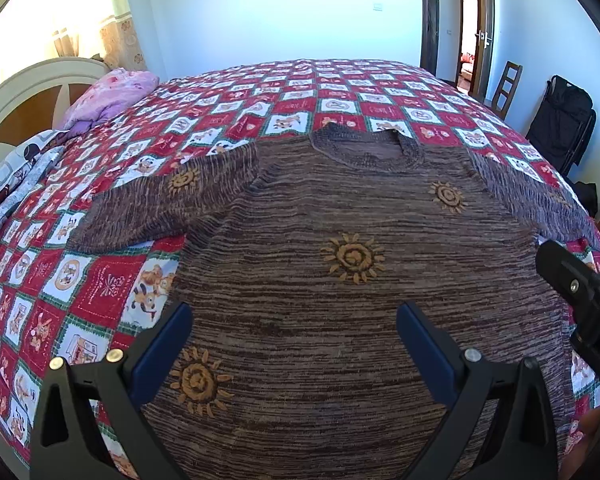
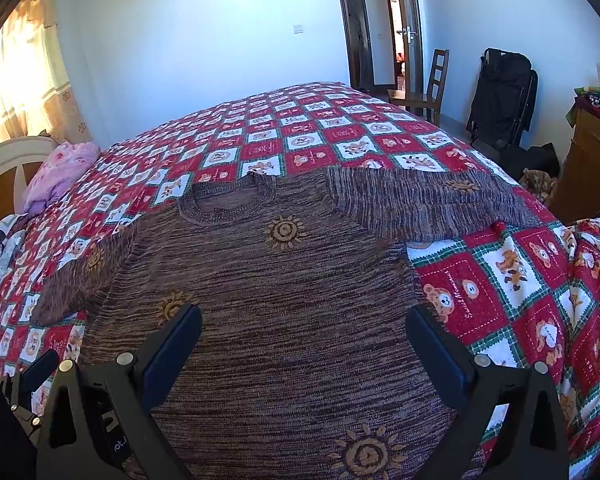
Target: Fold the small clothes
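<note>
Brown knit sweater lies flat on the quilted bed, sleeves spread, directly ahead of both tongs. Left tongs and right tongs gape, empty. Risk: pinching quilt with hem, dragging both.

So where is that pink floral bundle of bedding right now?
The pink floral bundle of bedding sits at the far left of both views, on the red checked quilt beside the cream headboard, beyond the brown knitted sweater.

bed: checked red-white quilt | on it: brown sweater spread flat; pink bedding near headboard
</note>
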Action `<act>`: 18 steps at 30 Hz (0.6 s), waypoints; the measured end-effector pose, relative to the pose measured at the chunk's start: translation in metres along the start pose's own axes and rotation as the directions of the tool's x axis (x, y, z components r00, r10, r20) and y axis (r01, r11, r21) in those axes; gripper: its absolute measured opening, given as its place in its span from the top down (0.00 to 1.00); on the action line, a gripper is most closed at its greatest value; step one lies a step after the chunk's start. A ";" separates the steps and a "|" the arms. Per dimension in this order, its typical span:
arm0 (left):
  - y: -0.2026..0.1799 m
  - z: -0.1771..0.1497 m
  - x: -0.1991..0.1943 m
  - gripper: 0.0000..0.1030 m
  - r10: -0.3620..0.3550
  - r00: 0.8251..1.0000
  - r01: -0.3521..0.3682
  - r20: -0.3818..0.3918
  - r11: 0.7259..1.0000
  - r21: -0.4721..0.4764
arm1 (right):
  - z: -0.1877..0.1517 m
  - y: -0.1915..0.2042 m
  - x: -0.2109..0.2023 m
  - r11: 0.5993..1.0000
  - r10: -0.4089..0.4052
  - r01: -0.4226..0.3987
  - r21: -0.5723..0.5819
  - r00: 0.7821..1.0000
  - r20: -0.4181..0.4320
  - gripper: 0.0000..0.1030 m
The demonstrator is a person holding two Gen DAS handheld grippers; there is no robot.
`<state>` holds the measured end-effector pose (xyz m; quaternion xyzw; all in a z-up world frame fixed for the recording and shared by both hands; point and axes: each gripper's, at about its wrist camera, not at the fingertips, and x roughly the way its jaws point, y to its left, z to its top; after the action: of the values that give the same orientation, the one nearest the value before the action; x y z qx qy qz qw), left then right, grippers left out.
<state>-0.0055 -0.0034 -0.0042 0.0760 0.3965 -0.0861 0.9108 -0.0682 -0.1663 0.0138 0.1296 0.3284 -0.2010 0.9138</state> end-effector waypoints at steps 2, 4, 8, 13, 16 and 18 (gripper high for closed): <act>0.000 0.000 0.000 0.00 -0.001 1.000 0.001 -0.001 1.000 0.000 | 0.000 0.000 0.000 1.000 0.001 -0.001 -0.001 1.000 -0.001 0.01; 0.000 0.000 0.000 0.00 -0.001 1.000 0.001 -0.001 1.000 0.000 | 0.000 0.000 0.001 1.000 0.001 -0.001 -0.002 1.000 -0.002 0.01; -0.002 0.000 0.002 0.00 -0.005 1.000 0.005 -0.007 1.000 -0.002 | 0.000 0.001 0.001 1.000 0.002 -0.002 -0.003 1.000 -0.003 0.01; -0.002 -0.001 0.003 0.00 -0.007 1.000 0.007 -0.013 1.000 -0.004 | -0.001 0.001 0.003 1.000 0.007 -0.007 0.001 1.000 -0.010 0.01; -0.001 -0.001 0.005 0.00 -0.006 1.000 0.006 -0.018 1.000 -0.005 | -0.001 0.000 0.006 1.000 0.014 -0.014 0.004 1.000 -0.019 0.01; -0.001 0.000 0.007 0.00 -0.004 1.000 0.004 -0.022 1.000 -0.007 | -0.001 -0.001 0.008 1.000 0.019 -0.019 0.005 1.000 -0.020 0.01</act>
<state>-0.0012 -0.0051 -0.0100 0.0727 0.4072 -0.0858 0.9064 -0.0640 -0.1690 0.0075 0.1370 0.3357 -0.1917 0.9120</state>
